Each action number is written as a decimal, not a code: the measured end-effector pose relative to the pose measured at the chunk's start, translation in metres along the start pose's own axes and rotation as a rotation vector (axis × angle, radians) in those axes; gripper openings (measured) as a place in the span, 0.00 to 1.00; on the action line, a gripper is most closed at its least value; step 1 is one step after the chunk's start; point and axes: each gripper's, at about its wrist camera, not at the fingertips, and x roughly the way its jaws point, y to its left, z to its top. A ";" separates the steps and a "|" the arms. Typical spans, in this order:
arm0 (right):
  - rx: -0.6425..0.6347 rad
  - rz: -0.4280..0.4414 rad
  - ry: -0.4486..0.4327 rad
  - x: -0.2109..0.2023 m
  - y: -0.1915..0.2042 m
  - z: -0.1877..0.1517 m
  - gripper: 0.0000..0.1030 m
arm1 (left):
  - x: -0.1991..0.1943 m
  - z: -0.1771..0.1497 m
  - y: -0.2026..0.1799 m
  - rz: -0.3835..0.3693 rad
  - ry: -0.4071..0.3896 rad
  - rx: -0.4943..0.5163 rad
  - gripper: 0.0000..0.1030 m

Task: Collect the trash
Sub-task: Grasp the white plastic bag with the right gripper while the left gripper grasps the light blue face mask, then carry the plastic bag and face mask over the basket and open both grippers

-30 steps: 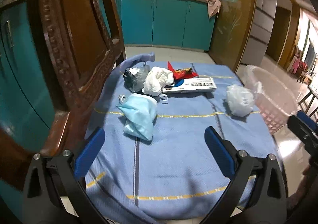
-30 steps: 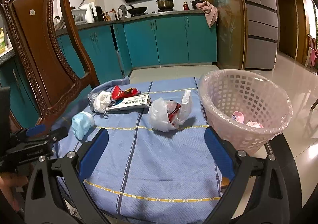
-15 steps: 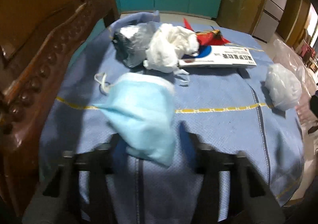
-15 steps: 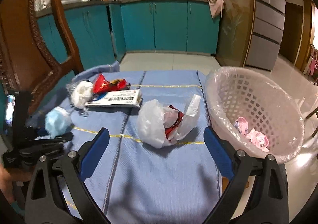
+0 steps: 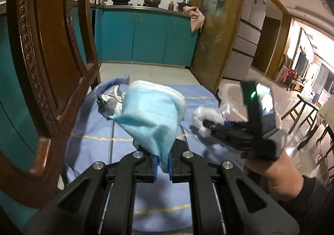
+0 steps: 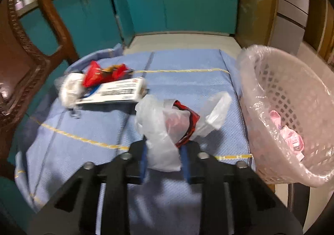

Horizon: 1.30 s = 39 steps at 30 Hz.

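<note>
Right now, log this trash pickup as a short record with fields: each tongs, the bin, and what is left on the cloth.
left tongs: closing, pinching the blue face mask
right tongs: closing, around the white plastic bag
bin: pink lined basket at the table's right edge, pink scraps inside
left on blue cloth: red wrapper, white printed box, white crumpled wad

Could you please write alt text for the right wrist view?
The right hand-held gripper closes on a white plastic bag over a blue tablecloth. A pink lined basket stands at right; a white box and red wrapper lie behind.
</note>
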 end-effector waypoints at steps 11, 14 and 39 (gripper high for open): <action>-0.029 0.036 -0.200 -0.127 0.019 -0.053 0.21 | 0.010 -0.011 0.005 0.015 0.074 -0.009 0.08; -0.014 0.039 -0.194 -0.126 0.016 -0.057 0.21 | 0.012 -0.015 0.004 0.011 0.092 -0.008 0.08; -0.021 0.036 -0.188 -0.115 0.015 -0.054 0.21 | 0.013 -0.016 0.001 0.024 0.104 -0.003 0.08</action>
